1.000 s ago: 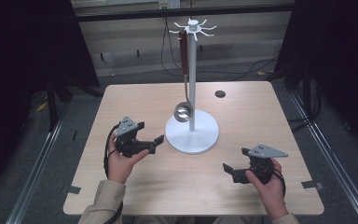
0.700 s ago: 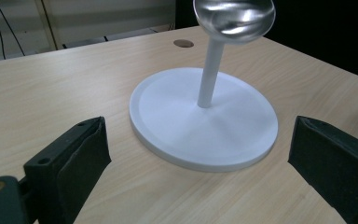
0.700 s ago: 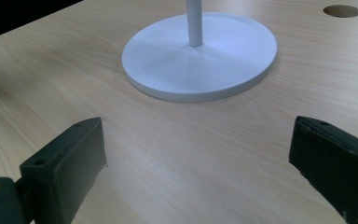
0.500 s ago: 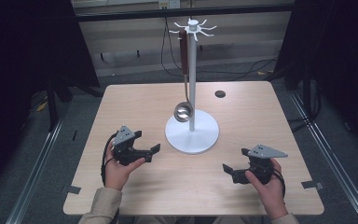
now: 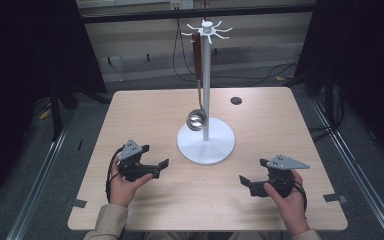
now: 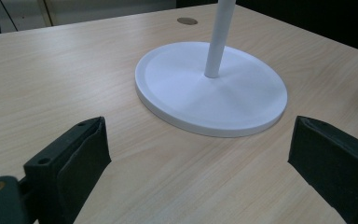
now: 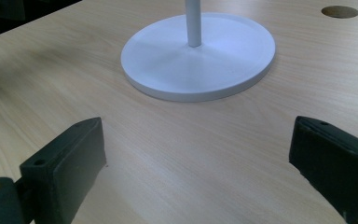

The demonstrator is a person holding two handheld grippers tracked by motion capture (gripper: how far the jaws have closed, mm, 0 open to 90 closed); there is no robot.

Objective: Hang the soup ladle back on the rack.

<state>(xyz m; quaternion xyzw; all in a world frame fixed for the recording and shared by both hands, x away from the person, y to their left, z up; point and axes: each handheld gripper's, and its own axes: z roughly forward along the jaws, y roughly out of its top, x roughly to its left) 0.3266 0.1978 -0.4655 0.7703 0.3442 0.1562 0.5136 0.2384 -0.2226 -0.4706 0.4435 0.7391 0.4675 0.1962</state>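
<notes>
With the ladle (image 5: 197, 119) hung on the stand (image 5: 206, 145), both claws, left (image 5: 156, 167) and right (image 5: 245, 182), sat spread and empty on the near tabletop (image 5: 145, 110), so the work looked finished or unstarted; any next move would call for a far reach.

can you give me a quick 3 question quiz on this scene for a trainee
1. True or false: the ladle lies flat on the table.
2. What does the left tool hold? A) the ladle B) nothing C) the stand
3. Fill in: the ladle's bowl hangs just above the stand's round white ____.

Key
1. False: it hangs from a hook at the top of the stand.
2. B: its jaws are wide open over bare wood, as are those of the right tool.
3. base
</notes>
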